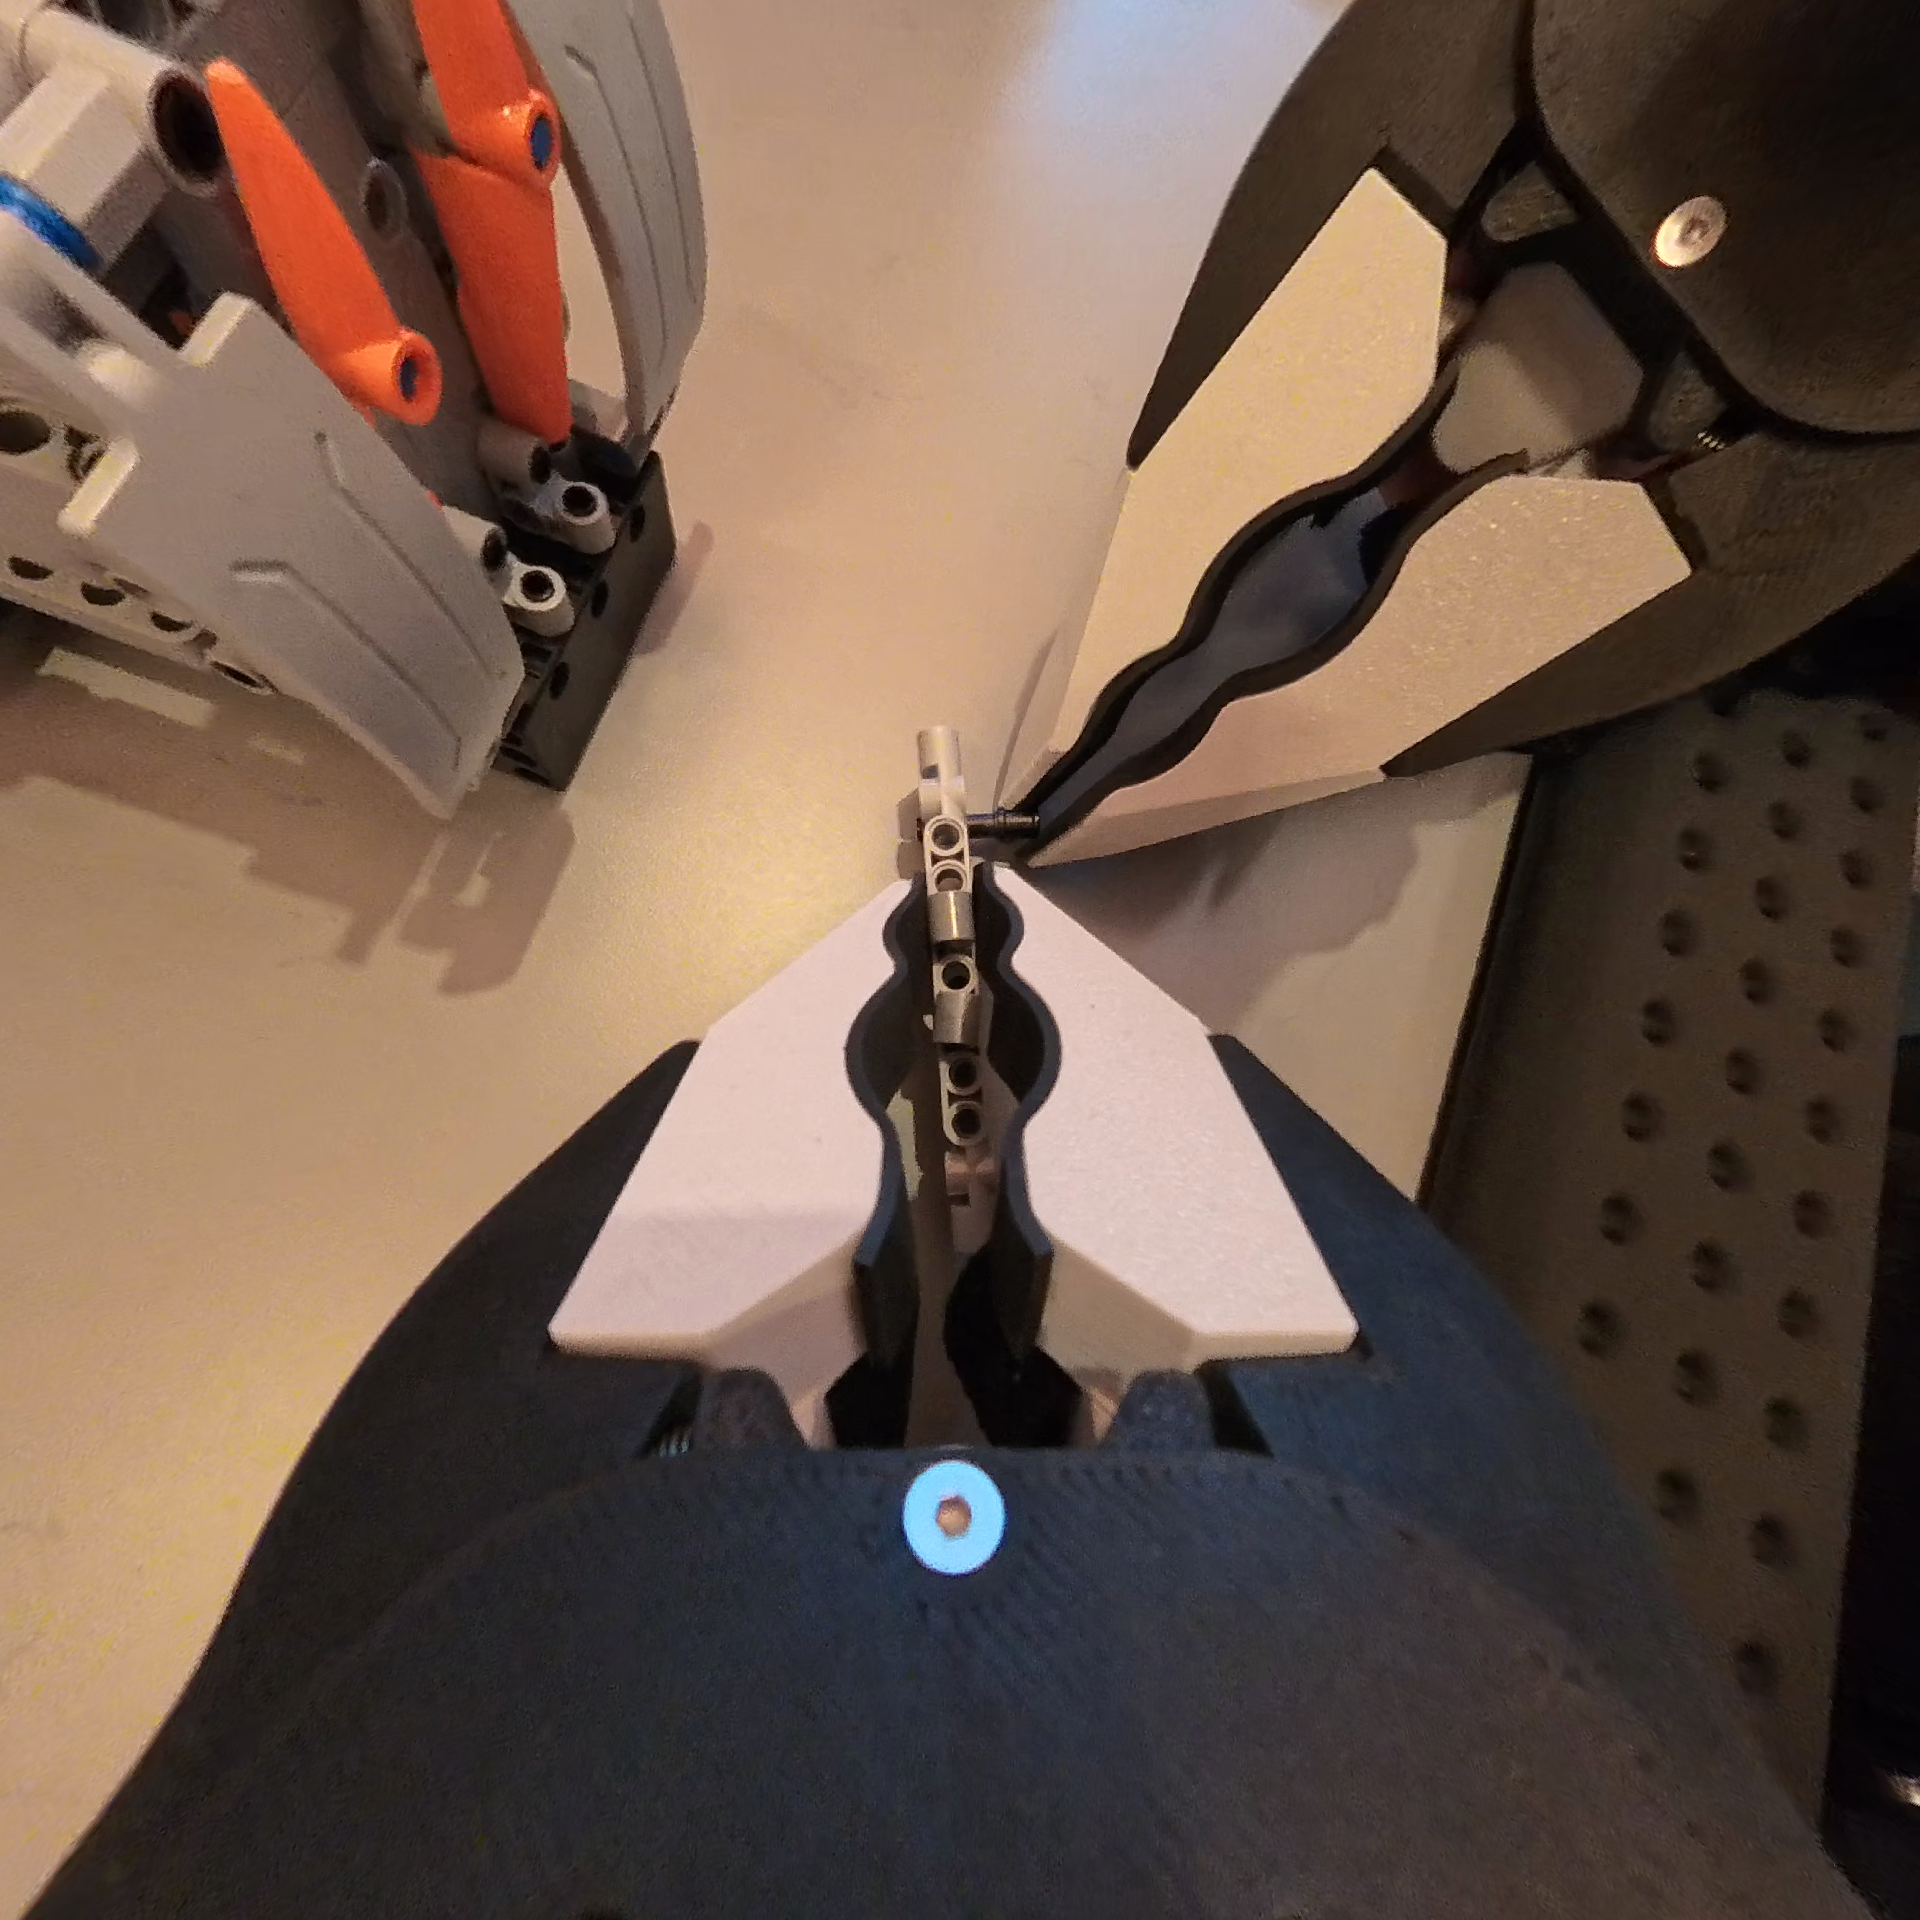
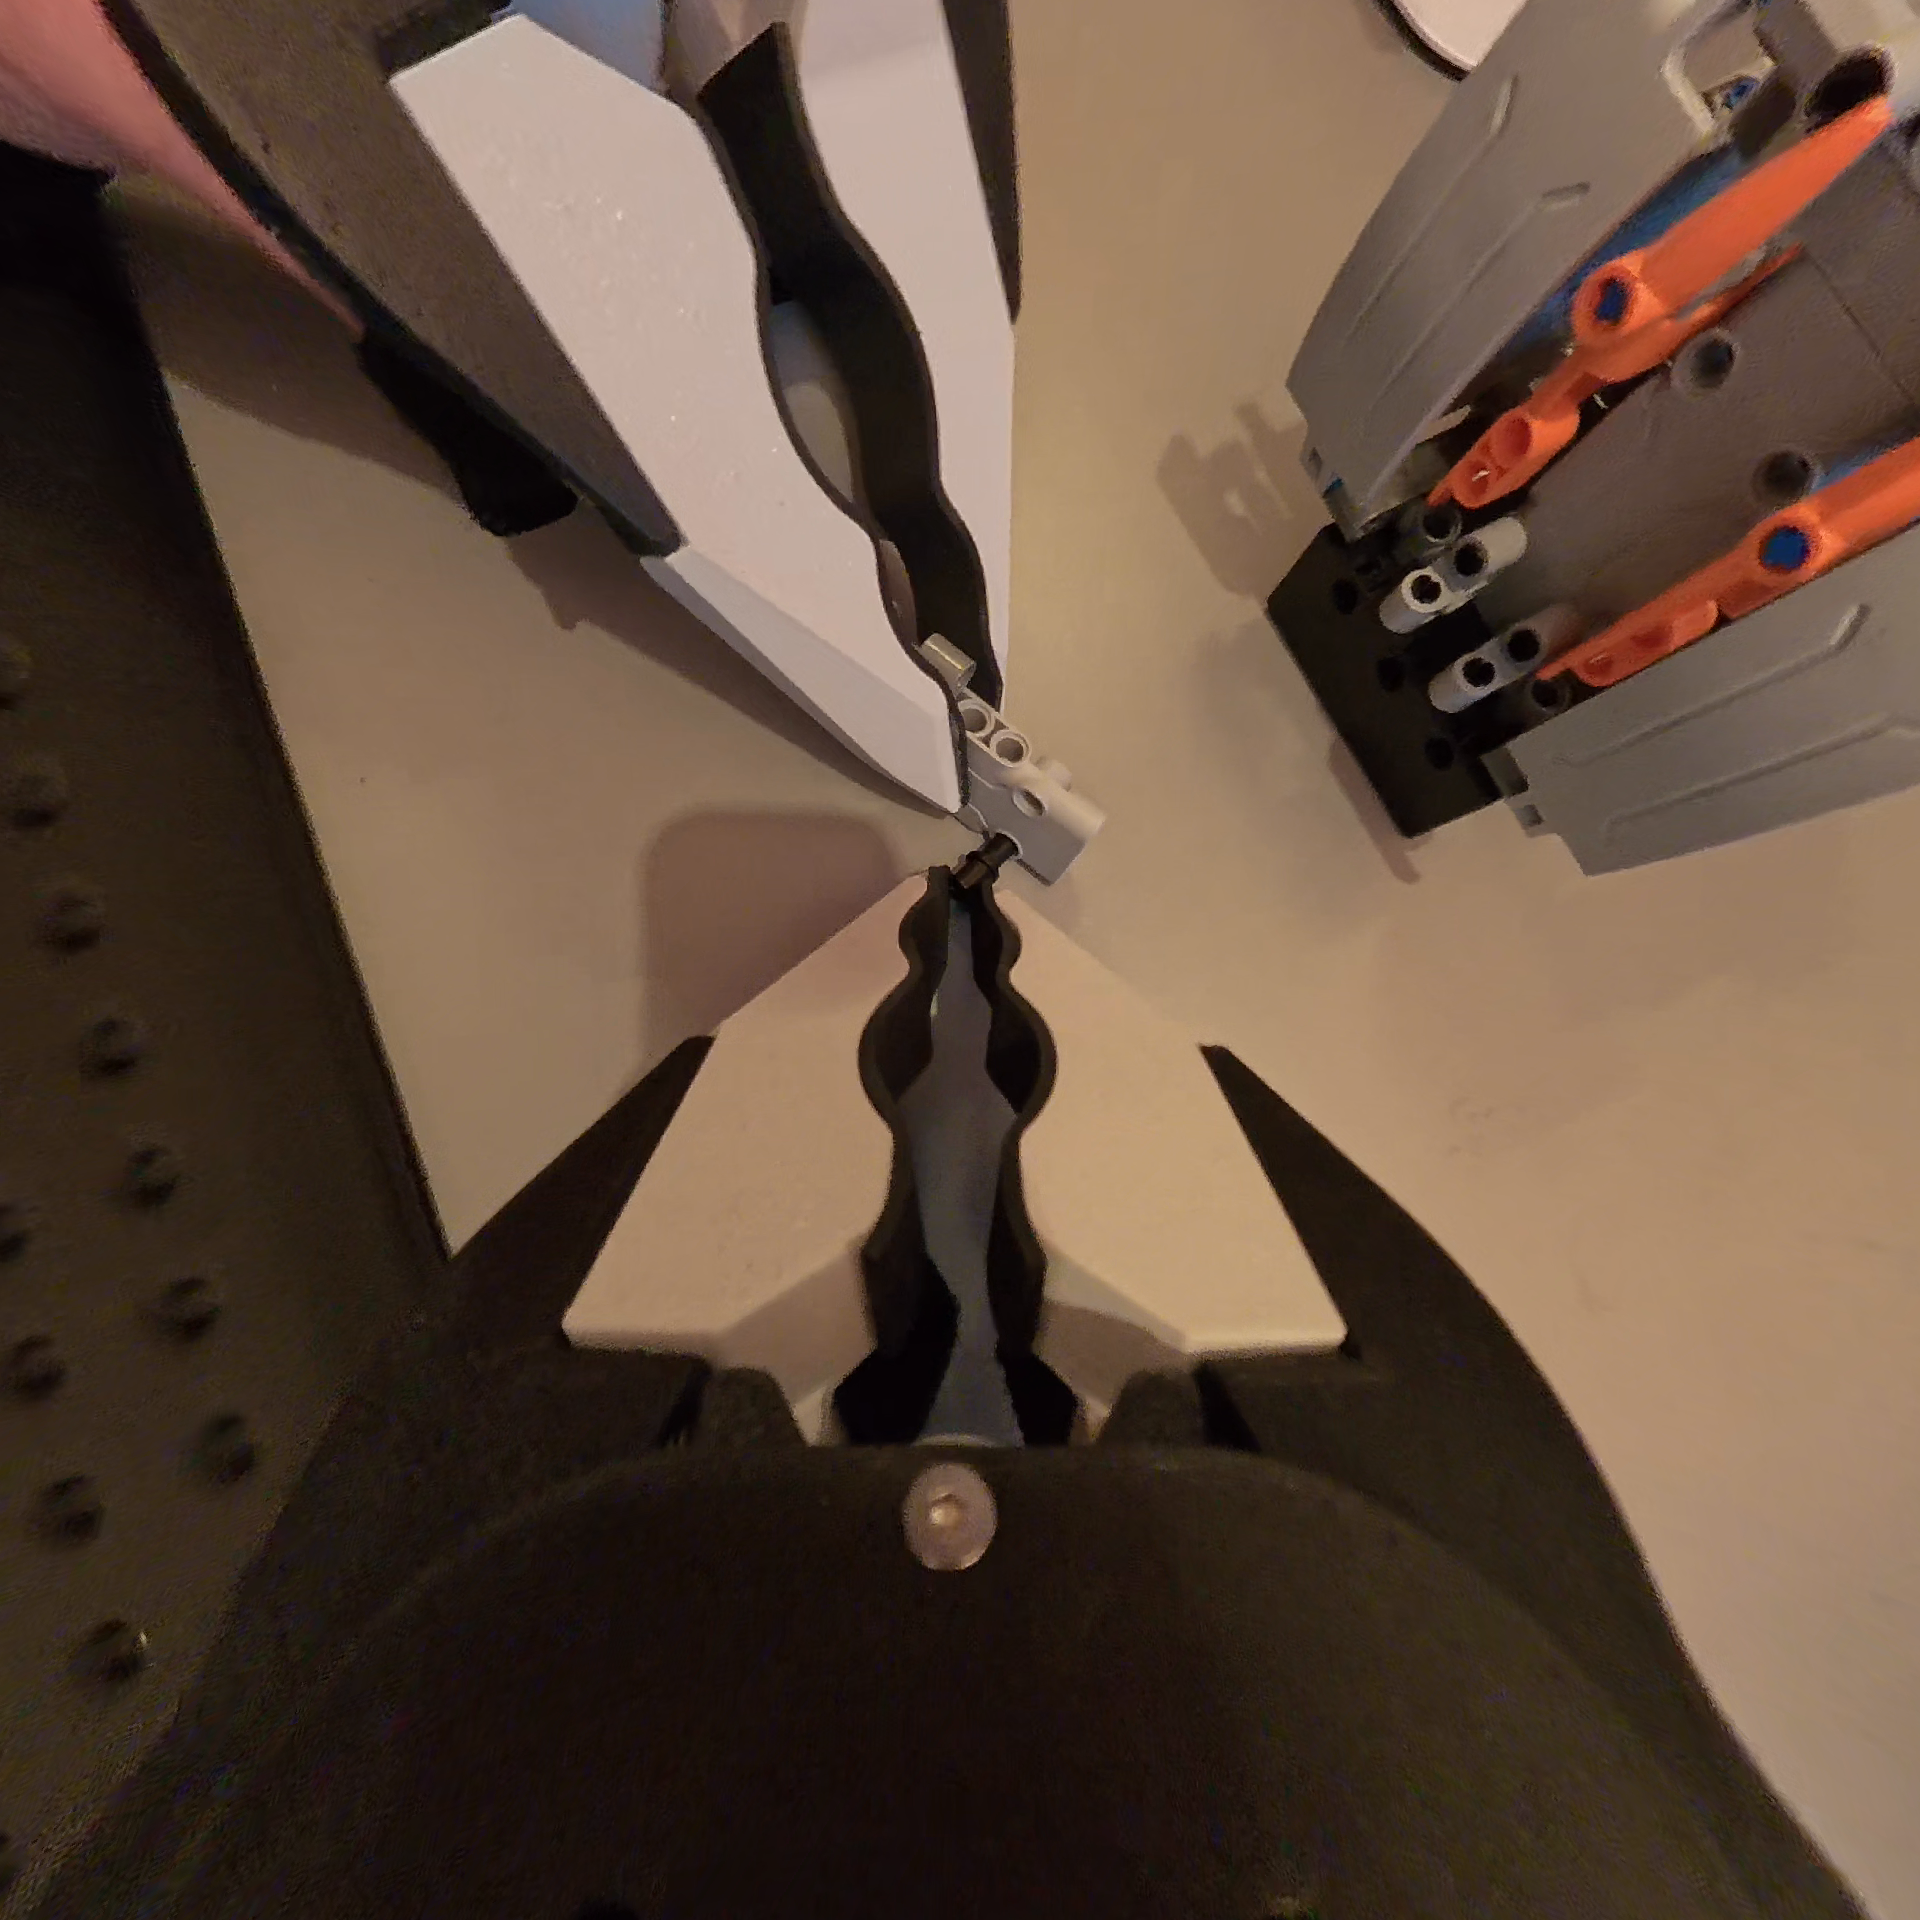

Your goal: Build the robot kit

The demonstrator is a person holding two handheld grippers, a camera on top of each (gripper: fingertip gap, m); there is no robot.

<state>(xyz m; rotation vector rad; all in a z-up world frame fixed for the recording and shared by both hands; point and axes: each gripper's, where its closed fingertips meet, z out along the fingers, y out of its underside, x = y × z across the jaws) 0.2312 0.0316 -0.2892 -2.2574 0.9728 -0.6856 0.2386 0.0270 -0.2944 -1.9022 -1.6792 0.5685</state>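
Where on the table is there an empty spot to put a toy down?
The wide bare tabletop between the right gripper and the grey-and-orange brick model is free. It is crowded where the left gripper, shut on a grey beam piece, meets the right gripper's black pin. The dotted black mat borders that side.

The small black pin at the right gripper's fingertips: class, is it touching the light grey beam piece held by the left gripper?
Touching. In the right wrist view the black pin enters the grey beam piece with no gap.
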